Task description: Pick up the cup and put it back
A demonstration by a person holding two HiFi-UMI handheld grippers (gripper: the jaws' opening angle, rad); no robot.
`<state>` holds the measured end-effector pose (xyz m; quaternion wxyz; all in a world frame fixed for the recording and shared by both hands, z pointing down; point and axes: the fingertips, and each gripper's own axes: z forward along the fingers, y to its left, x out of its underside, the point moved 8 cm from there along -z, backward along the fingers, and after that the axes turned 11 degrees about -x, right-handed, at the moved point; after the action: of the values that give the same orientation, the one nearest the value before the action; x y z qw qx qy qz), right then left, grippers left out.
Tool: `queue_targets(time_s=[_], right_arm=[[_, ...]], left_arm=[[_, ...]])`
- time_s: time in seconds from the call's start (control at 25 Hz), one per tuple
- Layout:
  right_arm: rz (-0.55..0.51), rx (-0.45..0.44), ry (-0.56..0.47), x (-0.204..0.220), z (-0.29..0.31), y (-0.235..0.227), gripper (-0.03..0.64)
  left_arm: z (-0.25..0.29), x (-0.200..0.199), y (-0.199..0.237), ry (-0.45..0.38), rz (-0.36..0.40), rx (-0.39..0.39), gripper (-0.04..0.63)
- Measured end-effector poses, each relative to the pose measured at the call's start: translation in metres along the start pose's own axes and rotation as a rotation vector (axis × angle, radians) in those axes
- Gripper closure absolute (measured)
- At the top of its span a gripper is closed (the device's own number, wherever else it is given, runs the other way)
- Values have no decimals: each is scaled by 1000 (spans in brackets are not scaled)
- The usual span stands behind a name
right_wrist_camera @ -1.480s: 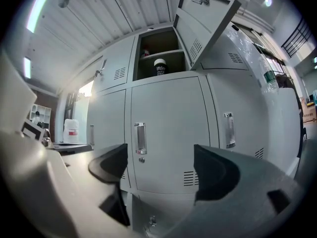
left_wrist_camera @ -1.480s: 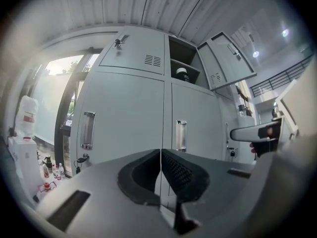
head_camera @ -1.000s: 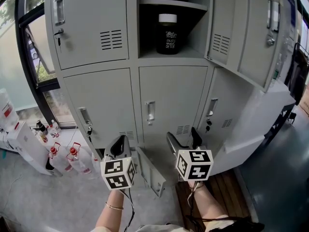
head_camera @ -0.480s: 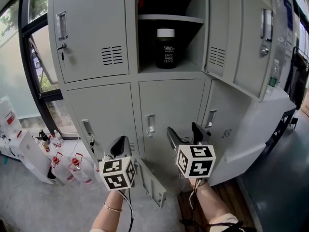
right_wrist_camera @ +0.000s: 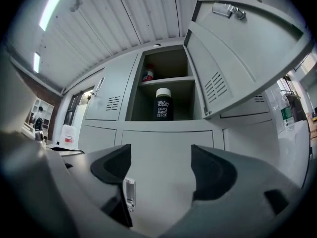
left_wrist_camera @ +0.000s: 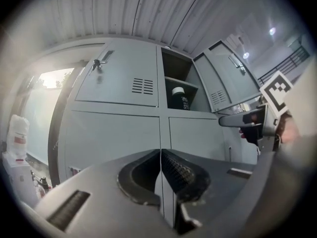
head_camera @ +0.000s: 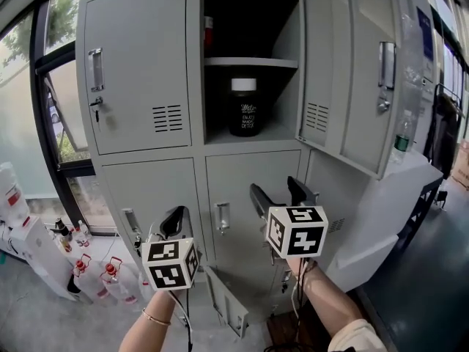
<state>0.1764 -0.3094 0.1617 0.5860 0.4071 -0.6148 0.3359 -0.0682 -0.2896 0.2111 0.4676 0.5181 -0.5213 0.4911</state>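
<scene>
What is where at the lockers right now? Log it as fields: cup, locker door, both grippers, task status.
cup: black with a white lid, upright in the open locker compartment, under its shelf board, untouched
locker door: swung open to the right
left gripper: jaws together, nothing between them, lower than the cup
right gripper: jaws apart, empty, pointed at the lockers, well short of the cup
task status: cup not yet picked up
</scene>
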Motion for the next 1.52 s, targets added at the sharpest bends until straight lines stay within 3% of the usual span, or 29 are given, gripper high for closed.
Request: queue_targets(time_s=[0.48, 0.88, 1.16, 1.52], right_arm=[[11, -34, -15, -44, 36, 3, 255], [-33, -15, -4, -77, 64, -9, 255], [-43, 3, -12, -99, 82, -18, 255], [-41, 13, 65, -112, 113, -36, 234]], left_arm=[[18, -48, 0, -47, -22, 24, 584], [34, -105, -4, -122, 30, 18, 584], [40, -115, -6, -117, 2, 9, 584], [42, -128, 2, -154, 57, -28, 584]])
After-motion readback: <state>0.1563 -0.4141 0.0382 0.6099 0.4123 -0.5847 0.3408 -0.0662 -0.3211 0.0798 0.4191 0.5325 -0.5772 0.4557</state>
